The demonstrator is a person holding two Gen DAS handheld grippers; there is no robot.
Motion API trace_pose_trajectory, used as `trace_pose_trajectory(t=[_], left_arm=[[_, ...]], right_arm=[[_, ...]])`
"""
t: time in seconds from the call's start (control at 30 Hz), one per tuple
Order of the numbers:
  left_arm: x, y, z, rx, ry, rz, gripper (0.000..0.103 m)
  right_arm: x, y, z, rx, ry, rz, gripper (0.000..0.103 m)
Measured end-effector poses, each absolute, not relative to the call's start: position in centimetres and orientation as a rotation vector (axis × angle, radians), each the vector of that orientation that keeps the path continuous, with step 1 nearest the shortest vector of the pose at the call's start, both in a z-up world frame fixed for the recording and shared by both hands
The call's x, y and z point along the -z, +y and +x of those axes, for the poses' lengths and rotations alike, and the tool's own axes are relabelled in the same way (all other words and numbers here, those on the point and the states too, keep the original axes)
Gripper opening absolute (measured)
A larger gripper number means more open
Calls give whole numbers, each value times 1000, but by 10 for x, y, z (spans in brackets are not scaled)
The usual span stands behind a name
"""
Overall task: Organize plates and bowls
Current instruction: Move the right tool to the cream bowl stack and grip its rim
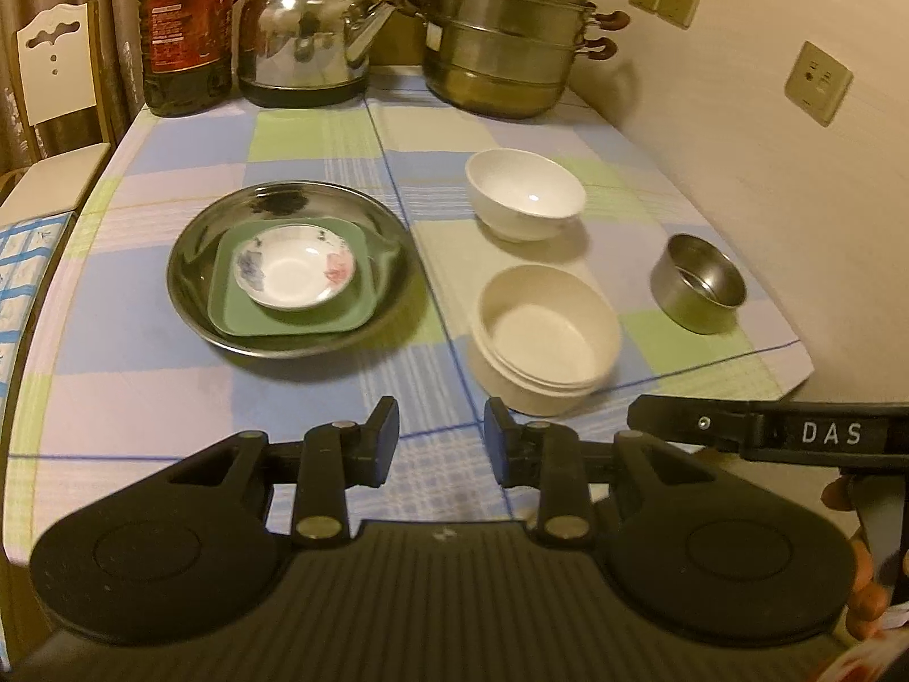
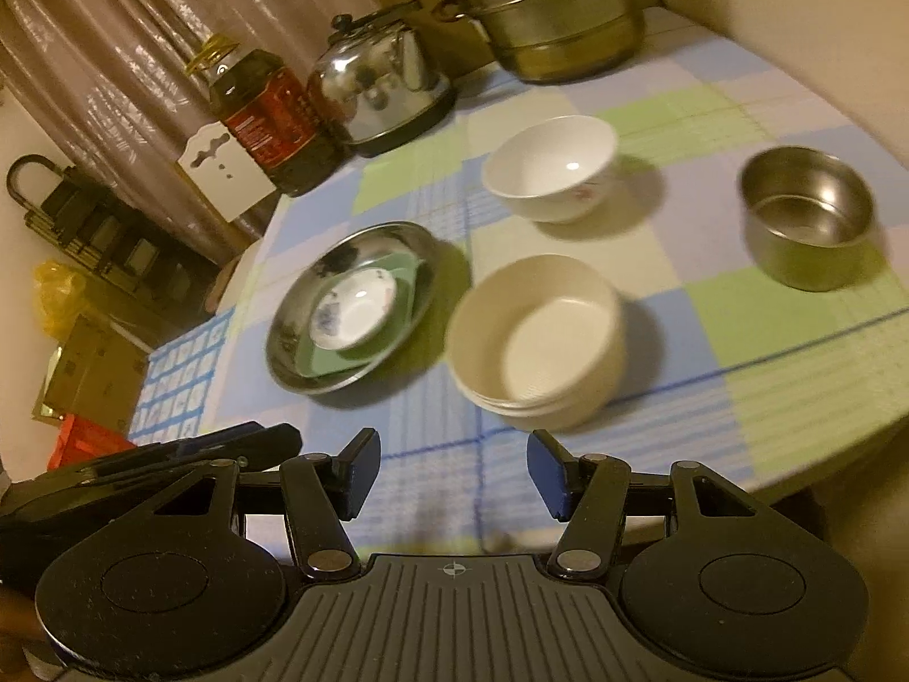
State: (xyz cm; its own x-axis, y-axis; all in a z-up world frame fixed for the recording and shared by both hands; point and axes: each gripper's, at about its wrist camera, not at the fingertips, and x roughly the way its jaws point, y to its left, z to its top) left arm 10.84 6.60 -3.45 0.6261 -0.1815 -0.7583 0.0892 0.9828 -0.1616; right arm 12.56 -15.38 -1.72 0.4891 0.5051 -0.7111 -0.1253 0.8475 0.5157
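A steel plate [image 1: 193,261] [image 2: 295,335] holds a green square plate [image 1: 227,307] [image 2: 324,364] with a small flowered saucer [image 1: 295,273] [image 2: 352,312] on top. To its right stand a cream bowl [image 1: 545,335] [image 2: 534,335], a white bowl [image 1: 525,193] [image 2: 551,167] behind it, and a small steel bowl [image 1: 697,281] [image 2: 807,221] far right. My left gripper [image 1: 440,440] is open and empty near the table's front edge, before the cream bowl. My right gripper [image 2: 454,472] is open and empty, also in front of the cream bowl.
A checked cloth [image 1: 318,142] covers the table. At the back stand an oil bottle [image 1: 184,28] [image 2: 267,113], a steel kettle [image 1: 307,34] [image 2: 380,79] and a stacked steamer pot [image 1: 505,34] [image 2: 557,11]. A wall [image 1: 767,170] runs along the right. A chair [image 1: 51,62] stands left.
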Motion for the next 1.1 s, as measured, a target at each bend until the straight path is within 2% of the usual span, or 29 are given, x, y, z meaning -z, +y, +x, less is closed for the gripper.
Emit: trace_pose_trajectory(t=[0.63,1.1], left_arm=[[33,12,62,104,852,-141,29],[40,10,85,89,866,-135,29]], right_arm=[[22,-226,79,-347,979,381,58],[28,-230,100,-324,957,384,58]])
